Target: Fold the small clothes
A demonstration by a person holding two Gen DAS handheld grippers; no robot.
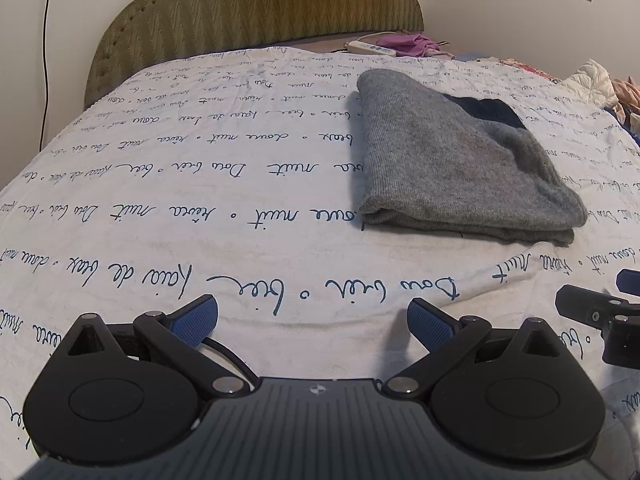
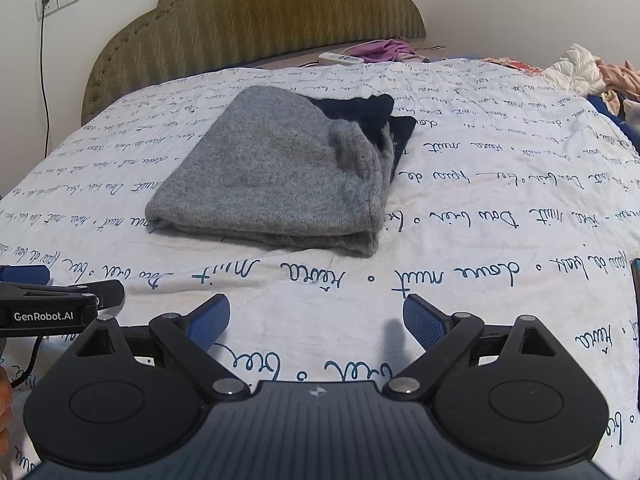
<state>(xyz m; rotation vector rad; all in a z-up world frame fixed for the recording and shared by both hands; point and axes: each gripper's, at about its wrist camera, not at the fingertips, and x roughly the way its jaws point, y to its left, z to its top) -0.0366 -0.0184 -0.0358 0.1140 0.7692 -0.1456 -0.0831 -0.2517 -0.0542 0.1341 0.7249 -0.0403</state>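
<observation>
A grey knit garment (image 1: 452,160) with a dark navy part (image 1: 488,110) lies folded in a compact stack on the white bedspread (image 1: 200,200) with blue script. It also shows in the right wrist view (image 2: 272,172), navy part (image 2: 360,110) at its far right. My left gripper (image 1: 312,318) is open and empty, low over the spread, short of the garment and to its left. My right gripper (image 2: 316,320) is open and empty, just in front of the garment. Each gripper shows at the edge of the other's view, the right one (image 1: 600,312) and the left one (image 2: 52,300).
An olive padded headboard (image 1: 256,12) stands at the far end. A white power strip (image 1: 372,48) and purple cloth (image 1: 412,42) lie by it. A heap of loose clothes (image 2: 592,72) sits at the far right. A wall socket with a black cable (image 2: 44,4) is at the left.
</observation>
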